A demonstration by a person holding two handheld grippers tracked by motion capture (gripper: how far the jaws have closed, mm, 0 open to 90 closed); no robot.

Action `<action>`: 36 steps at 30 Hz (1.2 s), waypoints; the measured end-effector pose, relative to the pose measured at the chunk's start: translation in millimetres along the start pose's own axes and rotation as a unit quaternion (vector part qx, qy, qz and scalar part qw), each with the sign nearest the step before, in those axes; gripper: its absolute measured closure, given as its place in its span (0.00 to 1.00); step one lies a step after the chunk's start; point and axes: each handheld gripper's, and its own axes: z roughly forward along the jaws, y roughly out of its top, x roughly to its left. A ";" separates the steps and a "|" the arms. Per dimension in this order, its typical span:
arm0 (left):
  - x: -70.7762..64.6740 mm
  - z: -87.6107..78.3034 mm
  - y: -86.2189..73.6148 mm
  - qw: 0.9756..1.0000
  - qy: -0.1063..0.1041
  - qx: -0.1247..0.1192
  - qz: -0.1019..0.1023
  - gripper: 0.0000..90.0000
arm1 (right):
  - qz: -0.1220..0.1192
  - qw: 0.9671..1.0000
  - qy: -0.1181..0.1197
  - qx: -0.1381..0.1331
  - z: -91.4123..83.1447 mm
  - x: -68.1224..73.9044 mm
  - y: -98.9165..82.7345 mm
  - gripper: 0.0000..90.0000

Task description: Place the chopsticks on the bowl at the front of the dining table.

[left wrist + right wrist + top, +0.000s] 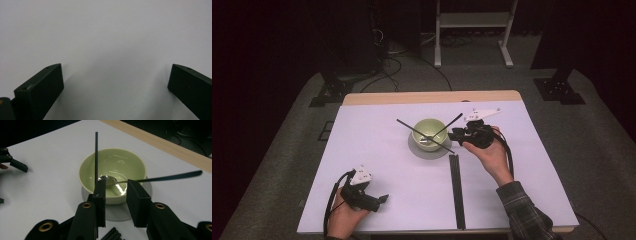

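A pale green bowl stands on a grey saucer at the table's middle. A spoon rests with its head in the bowl, its dark handle sticking out over the rim. A thin black stick lies across the bowl's rim. Its near end passes beside my right gripper's left jaw. My right gripper hovers just right of the bowl, jaws apart, nothing pressed between the pads. My left gripper rests at the front left, wide open over bare white table.
A long black ribbed strip lies on the white table cover, running from the saucer toward the front edge. A wooden table edge shows at the far side. Stand legs and cables sit on the floor beyond.
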 end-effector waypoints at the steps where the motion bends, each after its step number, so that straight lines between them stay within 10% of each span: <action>1: 0.1 -0.1 0.0 1.000 0.000 0.001 0.001 0.00 | 0.000 1.000 -0.003 0.001 -3.4 -0.9 -2.6 0.75; 36: -0.1 0.0 -0.1 1.000 0.000 0.000 -0.001 0.00 | 0.035 0.998 -0.048 0.021 -70.7 -8.5 -93.9 0.55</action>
